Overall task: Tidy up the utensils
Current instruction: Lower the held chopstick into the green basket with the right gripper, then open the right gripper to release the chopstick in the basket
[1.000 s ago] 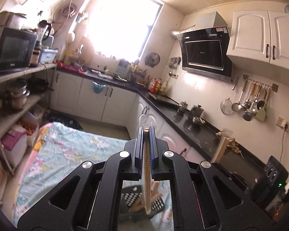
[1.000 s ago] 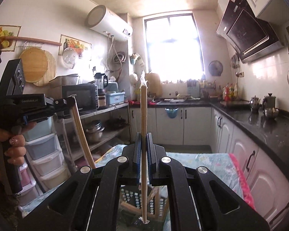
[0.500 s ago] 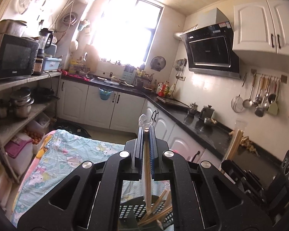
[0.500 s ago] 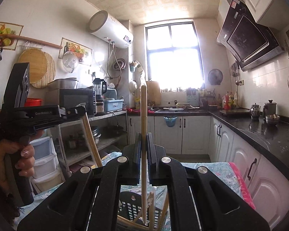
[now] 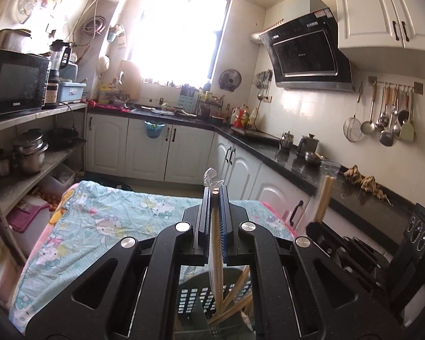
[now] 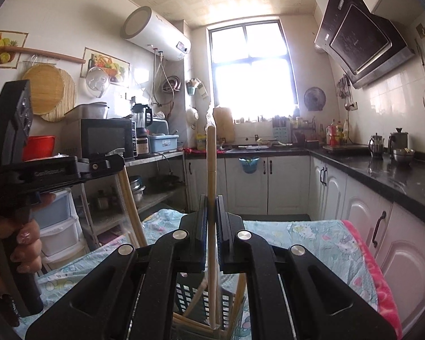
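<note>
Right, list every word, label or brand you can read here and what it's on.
"GenRobot.AI", roughly: side of the left gripper, letters soft.
Microwave logo: too blurred to read.
Range hood badge and top stickers: too small.
Water heater panel, blue box label: unreadable.

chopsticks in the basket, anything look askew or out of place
Yes. The loose chopsticks in the black basket lean crossed at slants rather than upright. The left gripper and right gripper each clamp a wrapped pair upright above it.
</note>
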Tool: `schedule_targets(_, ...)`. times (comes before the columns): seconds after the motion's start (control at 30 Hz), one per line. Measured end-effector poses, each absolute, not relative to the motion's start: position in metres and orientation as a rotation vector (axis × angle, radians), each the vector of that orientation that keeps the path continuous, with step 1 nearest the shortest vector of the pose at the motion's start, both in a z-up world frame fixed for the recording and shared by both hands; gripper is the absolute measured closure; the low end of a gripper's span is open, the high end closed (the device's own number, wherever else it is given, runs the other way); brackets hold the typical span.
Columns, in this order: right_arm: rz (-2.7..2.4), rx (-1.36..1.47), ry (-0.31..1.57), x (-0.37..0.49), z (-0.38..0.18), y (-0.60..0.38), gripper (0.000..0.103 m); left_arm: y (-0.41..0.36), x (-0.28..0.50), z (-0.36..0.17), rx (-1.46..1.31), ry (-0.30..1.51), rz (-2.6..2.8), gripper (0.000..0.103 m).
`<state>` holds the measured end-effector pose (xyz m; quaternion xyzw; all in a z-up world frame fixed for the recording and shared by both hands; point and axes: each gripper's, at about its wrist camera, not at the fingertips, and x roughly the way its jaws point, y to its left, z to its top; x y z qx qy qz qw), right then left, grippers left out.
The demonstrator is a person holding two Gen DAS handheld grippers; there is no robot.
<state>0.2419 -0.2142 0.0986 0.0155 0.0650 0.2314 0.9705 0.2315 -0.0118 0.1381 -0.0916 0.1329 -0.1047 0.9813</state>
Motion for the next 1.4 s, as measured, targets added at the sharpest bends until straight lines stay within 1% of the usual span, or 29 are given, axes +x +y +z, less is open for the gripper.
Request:
schedule_targets(0.23,0.447,0.046,0.170,0.251,0.074,-0.214,0.097,-0.018,0.235,0.118,-0.179,0.317,-0.229,0.100)
schedule_targets(0.5,0.453,0.063,0.225,0.254,0.062,-0.212,0.097,-0.022,0.238,0.102,-0.182,0.364,-0.240,0.100)
schedule_targets(0.57,0.455,0.066,0.238,0.253,0.060,-0.213,0.093,-0.021,0.238,0.100,-0.187,0.377,-0.242,0.098)
schedule_targets(0.63,0.452,0.071,0.244,0.250,0.059,-0.214,0.077,-0.021,0.237,0.099,-0.194,0.385,-0.246,0.090)
schedule_targets(0.73,0.450,0.090,0.251,0.247,0.059,-0.217,0.075,-0.019,0.234,0.098,-0.197,0.390,-0.246,0.080)
schedule_targets(0.77,0.448,0.092,0.255,0.246,0.059,-0.218,0.075,-0.018,0.233,0.099,-0.200,0.392,-0.246,0.078)
schedule_targets(0.83,0.447,0.104,0.263,0.243,0.061,-0.220,0.068,-0.016,0.230,0.100,-0.203,0.394,-0.246,0.068)
schedule_targets(0.97,0.448,0.120,0.271,0.236,0.067,-0.224,0.060,-0.011,0.224,0.102,-0.209,0.396,-0.243,0.056)
schedule_targets(1.03,0.454,0.119,0.280,0.231,0.070,-0.225,0.052,-0.009,0.220,0.103,-0.215,0.401,-0.239,0.044)
schedule_targets(1.17,0.459,0.107,0.292,0.221,0.076,-0.226,0.044,-0.004,0.212,0.105,-0.222,0.413,-0.232,0.030)
schedule_targets(1.23,0.459,0.101,0.302,0.215,0.079,-0.226,0.040,-0.002,0.206,0.107,-0.223,0.421,-0.225,0.020)
schedule_targets(1.27,0.460,0.097,0.306,0.213,0.080,-0.225,0.039,-0.001,0.203,0.107,-0.224,0.423,-0.223,0.018)
schedule_targets(1.33,0.466,0.090,0.313,0.207,0.083,-0.225,0.034,0.002,0.196,0.109,-0.231,0.425,-0.219,0.011)
schedule_targets(1.4,0.468,0.084,0.315,0.200,0.086,-0.224,0.030,0.007,0.188,0.110,-0.238,0.419,-0.221,0.011)
